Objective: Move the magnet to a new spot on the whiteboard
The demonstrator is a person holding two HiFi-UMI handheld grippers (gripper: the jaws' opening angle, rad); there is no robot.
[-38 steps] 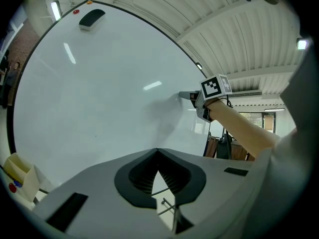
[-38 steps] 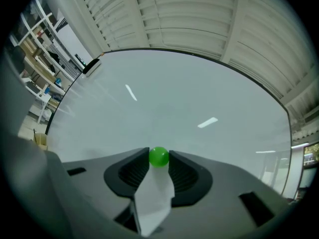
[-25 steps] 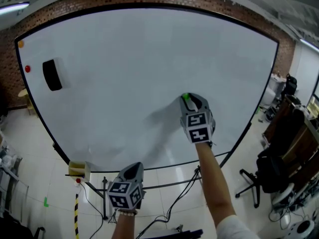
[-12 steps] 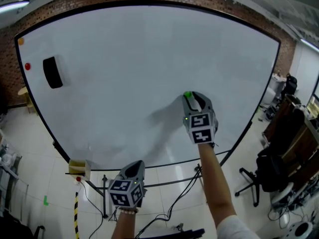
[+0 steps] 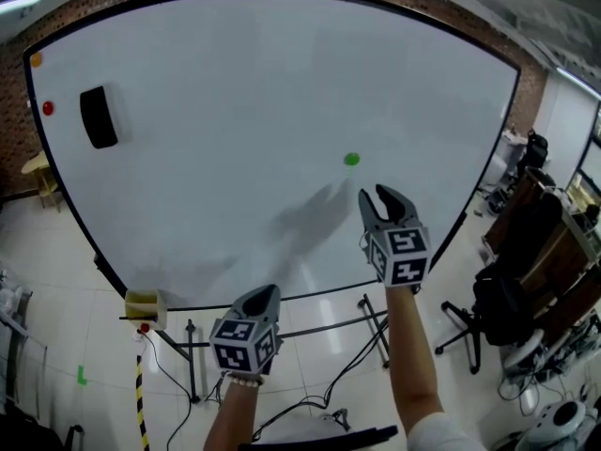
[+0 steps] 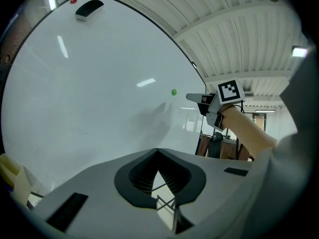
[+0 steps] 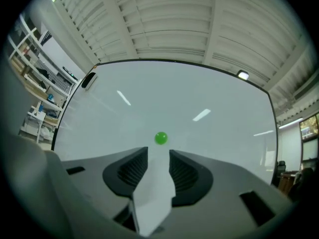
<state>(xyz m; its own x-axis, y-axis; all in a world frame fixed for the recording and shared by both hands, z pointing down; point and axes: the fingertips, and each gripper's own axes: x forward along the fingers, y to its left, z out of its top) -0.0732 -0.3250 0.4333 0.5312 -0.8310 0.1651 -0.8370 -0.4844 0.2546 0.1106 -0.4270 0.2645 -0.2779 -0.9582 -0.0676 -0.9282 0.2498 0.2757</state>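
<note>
Head view: the green magnet (image 5: 351, 159) is seen stuck on the whiteboard (image 5: 235, 111), well away from every edge, with bare board all around.

Left gripper view: the left gripper (image 6: 158, 152) is kept pinched shut, empty.

Right gripper view: the right gripper (image 7: 158, 152) has just been opened wider, and the magnet is let go just ahead.

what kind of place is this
Likely an office or lab workspace: a large whiteboard stands in front of a brick wall, with office chairs on a tiled floor at the right.
</note>
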